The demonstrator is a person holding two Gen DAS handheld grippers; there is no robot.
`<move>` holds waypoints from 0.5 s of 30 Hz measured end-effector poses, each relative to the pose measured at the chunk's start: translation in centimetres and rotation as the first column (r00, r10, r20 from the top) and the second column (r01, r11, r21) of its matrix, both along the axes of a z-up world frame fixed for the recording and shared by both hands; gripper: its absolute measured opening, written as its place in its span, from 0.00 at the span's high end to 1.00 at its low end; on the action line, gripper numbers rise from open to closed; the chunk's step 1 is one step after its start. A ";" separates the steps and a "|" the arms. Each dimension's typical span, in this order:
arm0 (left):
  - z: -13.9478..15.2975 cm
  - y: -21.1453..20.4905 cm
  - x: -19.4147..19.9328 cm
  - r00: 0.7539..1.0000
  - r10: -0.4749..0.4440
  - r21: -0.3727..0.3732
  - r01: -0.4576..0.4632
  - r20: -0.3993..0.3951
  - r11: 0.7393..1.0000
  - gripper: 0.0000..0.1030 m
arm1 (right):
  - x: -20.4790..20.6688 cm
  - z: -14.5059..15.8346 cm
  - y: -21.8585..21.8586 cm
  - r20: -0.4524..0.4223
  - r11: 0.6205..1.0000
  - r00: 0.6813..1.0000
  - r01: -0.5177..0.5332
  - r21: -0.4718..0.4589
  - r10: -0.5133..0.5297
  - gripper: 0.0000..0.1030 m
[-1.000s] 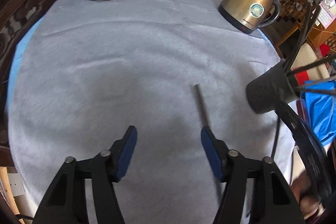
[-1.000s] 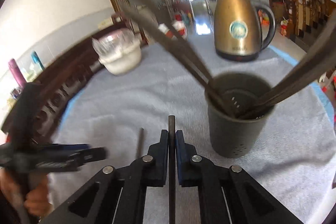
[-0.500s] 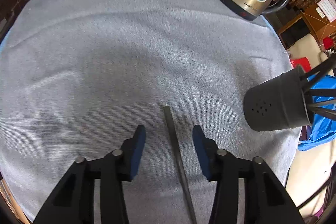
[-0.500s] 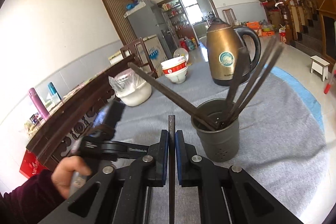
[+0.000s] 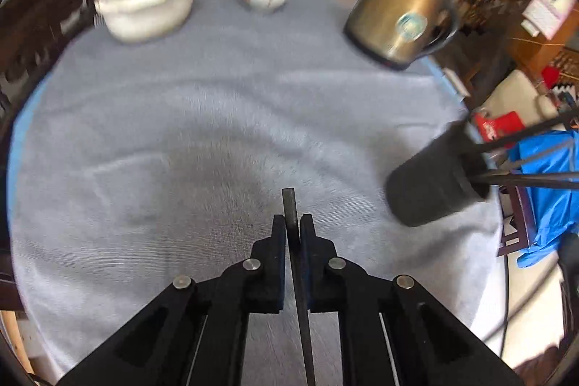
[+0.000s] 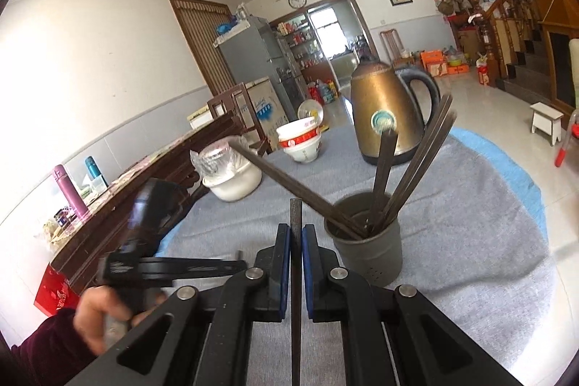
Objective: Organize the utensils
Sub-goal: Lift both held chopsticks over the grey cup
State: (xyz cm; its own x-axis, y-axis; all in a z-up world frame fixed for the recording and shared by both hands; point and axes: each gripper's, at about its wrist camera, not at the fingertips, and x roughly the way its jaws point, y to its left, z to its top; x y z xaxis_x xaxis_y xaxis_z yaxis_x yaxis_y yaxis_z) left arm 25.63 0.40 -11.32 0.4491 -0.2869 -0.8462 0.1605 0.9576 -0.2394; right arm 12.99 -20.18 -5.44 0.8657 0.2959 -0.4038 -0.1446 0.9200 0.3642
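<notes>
Left jaws newly clamped on chopstick (image 5: 290,205); kettle (image 5: 398,20) label unreadable.

A dark, slim, square-ended chopstick (image 5: 290,205) is being held between the closed fingers of the left tool (image 5: 293,227), its tip pointing forward above the grey-clothed bench (image 5: 181,118). A second matching chopstick (image 6: 296,216) is being gripped the same way by the right tool (image 6: 296,236). Just beside it, a dark grey round holder (image 6: 369,255) is standing upright, with several dark chopsticks (image 6: 416,161) leaning outward in it.
</notes>
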 end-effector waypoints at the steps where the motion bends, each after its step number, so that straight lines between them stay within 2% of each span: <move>1: 1.1 0.0 -0.8 1.000 -0.004 -0.008 0.005 0.028 1.000 0.92 | -0.1 0.2 -0.1 0.008 1.000 1.000 0.004 -0.001 -0.004 0.93; 7: 6.3 0.2 -4.4 0.984 -0.019 -0.027 0.025 0.176 0.999 0.93 | -1.2 1.6 -0.9 0.060 0.999 0.997 0.039 0.016 -0.040 0.93; 11: 8.8 0.3 -5.7 0.966 -0.017 -0.047 0.030 0.259 0.998 0.93 | -2.1 2.3 -1.2 0.091 0.997 0.993 0.068 0.021 -0.070 0.93; 15: 10.8 0.4 -7.2 0.943 -0.014 -0.022 0.023 0.334 1.000 0.94 | -2.6 2.9 -1.2 0.110 0.997 0.991 0.079 0.023 -0.081 0.93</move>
